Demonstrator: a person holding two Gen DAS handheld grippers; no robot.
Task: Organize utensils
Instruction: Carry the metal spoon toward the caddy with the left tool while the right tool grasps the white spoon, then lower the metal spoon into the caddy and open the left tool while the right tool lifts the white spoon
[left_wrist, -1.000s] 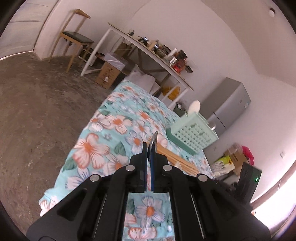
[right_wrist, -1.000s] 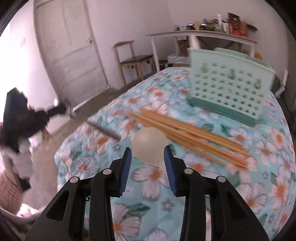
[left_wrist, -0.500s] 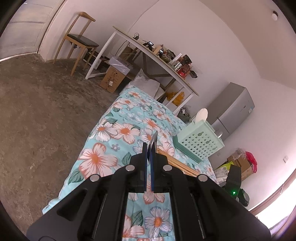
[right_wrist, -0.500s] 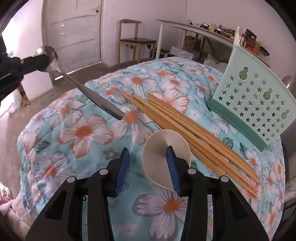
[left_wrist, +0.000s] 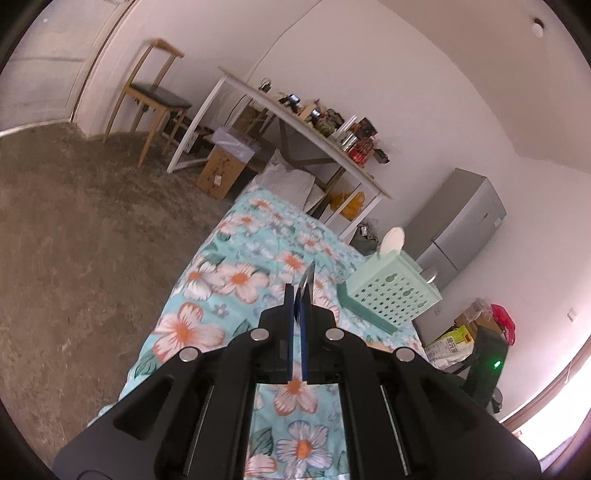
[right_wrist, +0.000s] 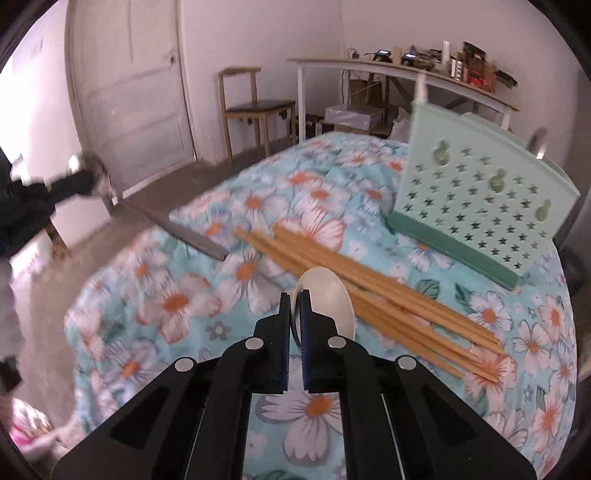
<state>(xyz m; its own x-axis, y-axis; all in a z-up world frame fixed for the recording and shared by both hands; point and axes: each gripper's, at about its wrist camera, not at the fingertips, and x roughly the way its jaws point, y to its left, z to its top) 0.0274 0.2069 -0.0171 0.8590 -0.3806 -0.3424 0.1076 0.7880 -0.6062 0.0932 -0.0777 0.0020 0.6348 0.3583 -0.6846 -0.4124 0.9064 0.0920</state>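
Since half a second ago the right gripper (right_wrist: 294, 306) has just clamped its jaws onto the rim of the pale spoon (right_wrist: 325, 299), which stood loose between them before. It hangs over the floral bedspread (right_wrist: 177, 302), just before the bundle of chopsticks (right_wrist: 384, 299) and near the mint utensil rack (right_wrist: 476, 199). Left gripper (left_wrist: 300, 306) is clenched on a metal spoon (left_wrist: 307, 280), its handle (right_wrist: 177, 230) jutting over the bed.

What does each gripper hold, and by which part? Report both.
Left gripper: metal spoon, gripped at its bowl end. Right gripper: cream spoon, pinched at the bowl's edge.
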